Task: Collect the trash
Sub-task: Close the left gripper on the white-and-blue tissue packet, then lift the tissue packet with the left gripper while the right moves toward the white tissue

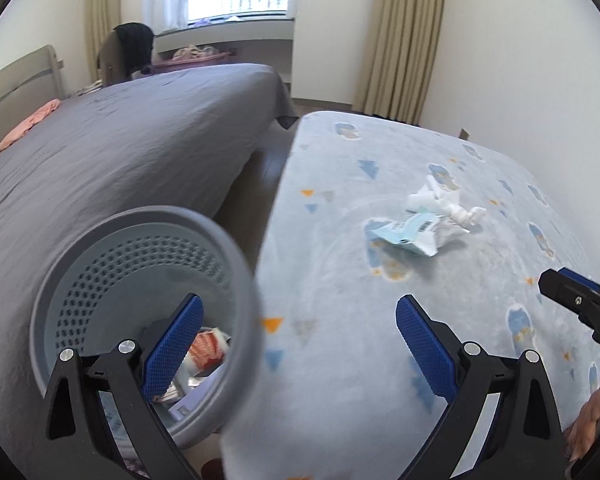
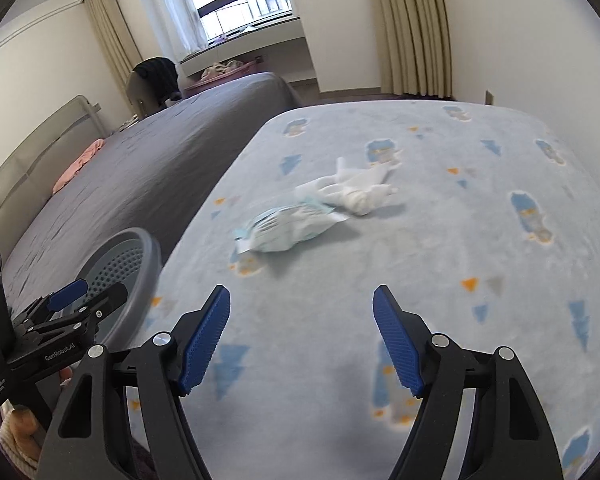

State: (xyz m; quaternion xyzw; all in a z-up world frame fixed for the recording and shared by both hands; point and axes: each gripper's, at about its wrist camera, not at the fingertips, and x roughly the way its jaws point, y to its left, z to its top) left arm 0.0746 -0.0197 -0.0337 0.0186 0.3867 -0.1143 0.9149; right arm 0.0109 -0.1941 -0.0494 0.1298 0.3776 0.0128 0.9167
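Note:
A blue-and-white wrapper (image 1: 404, 234) (image 2: 288, 228) and a crumpled white tissue (image 1: 440, 200) (image 2: 360, 192) lie together on the light blue patterned blanket (image 1: 340, 320) (image 2: 460, 220). A grey perforated basket (image 1: 236, 264) (image 2: 152, 252) stands at the blanket's left edge, with red-and-white packaging (image 1: 208, 350) inside. My left gripper (image 1: 300, 312) (image 2: 100, 292) is open over the basket's rim, its left finger above the basket's inside. My right gripper (image 2: 302, 300) (image 1: 560, 284) hangs open above the blanket, short of the trash, with nothing between its fingers.
A grey-sheeted bed (image 1: 120, 152) with a pink cloth (image 1: 28, 124) runs along the left. A narrow strip of floor (image 1: 264, 168) separates it from the blanket. A chair draped in dark clothing (image 1: 134, 46), a window ledge and curtains (image 1: 404, 40) stand at the back.

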